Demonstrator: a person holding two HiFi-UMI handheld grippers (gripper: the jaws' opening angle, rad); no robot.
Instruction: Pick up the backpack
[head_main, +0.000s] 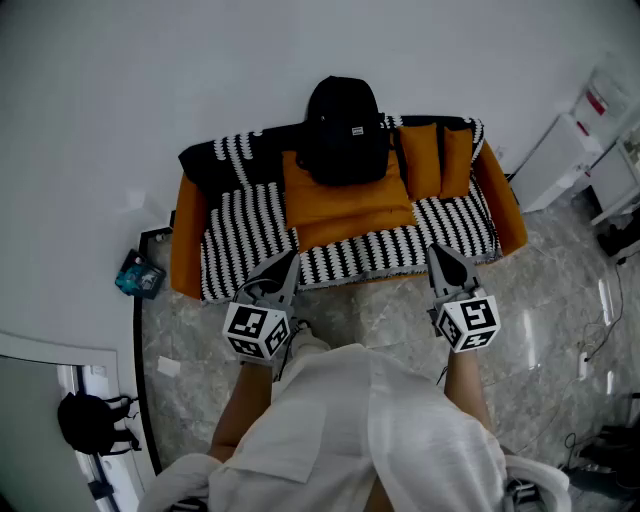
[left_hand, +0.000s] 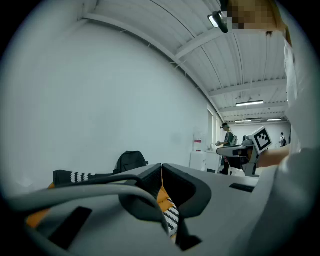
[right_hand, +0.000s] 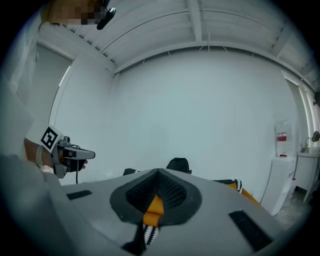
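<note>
The task is at the approach step: nothing is lifted yet. The black backpack (head_main: 345, 130) stands upright at the back of the sofa (head_main: 238, 245), against the wall and just behind a large orange cushion (head_main: 345, 198).

The left gripper (head_main: 290, 260) and the right gripper (head_main: 441, 253) both hover over the floor just in front of the sofa's front edge, well apart from the backpack and aimed roughly level toward it.

The next move calls for reaching forward over the seat and spreading the jaws of at least one gripper before closing on a strap or top handle. No view shows the handle clearly, so it probably sits at the crown of the bag.

In each gripper view the jaws are pressed together with nothing between them; neither gripper touches anything.
</note>
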